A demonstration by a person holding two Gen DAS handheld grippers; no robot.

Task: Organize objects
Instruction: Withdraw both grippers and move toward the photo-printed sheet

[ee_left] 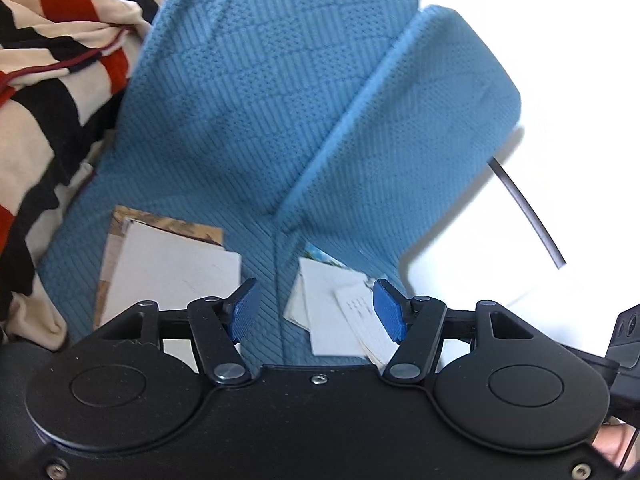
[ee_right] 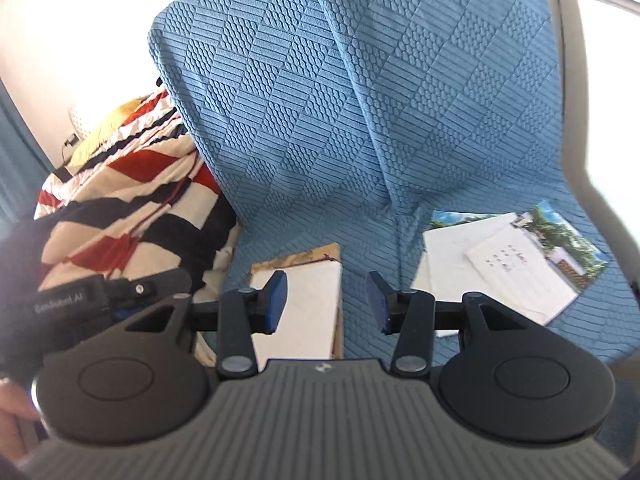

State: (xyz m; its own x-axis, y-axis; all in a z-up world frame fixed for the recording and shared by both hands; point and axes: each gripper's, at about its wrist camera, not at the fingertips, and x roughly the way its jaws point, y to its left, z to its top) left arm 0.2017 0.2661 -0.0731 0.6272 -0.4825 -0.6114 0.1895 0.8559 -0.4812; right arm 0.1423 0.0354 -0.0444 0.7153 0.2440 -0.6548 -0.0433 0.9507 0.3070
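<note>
Both the left gripper (ee_left: pixel 316 306) and right gripper (ee_right: pixel 328 302) hung apart and empty above the blue cover (ee_right: pixel 360 120), suggesting a regrasp next: notebook (ee_right: pixel 304 304) lower centre, cards (ee_right: pixel 520 264) lower right.

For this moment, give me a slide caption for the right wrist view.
Open right claw above a blue cover, with a book and loose cards lying on it.

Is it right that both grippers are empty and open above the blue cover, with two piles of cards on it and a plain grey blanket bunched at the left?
Not quite: the blanket is striped in red, black and cream, as both wrist views show. The rest holds: the left gripper and right gripper are open and empty above the blue cover, with the left pile and the right pile on it.
</note>
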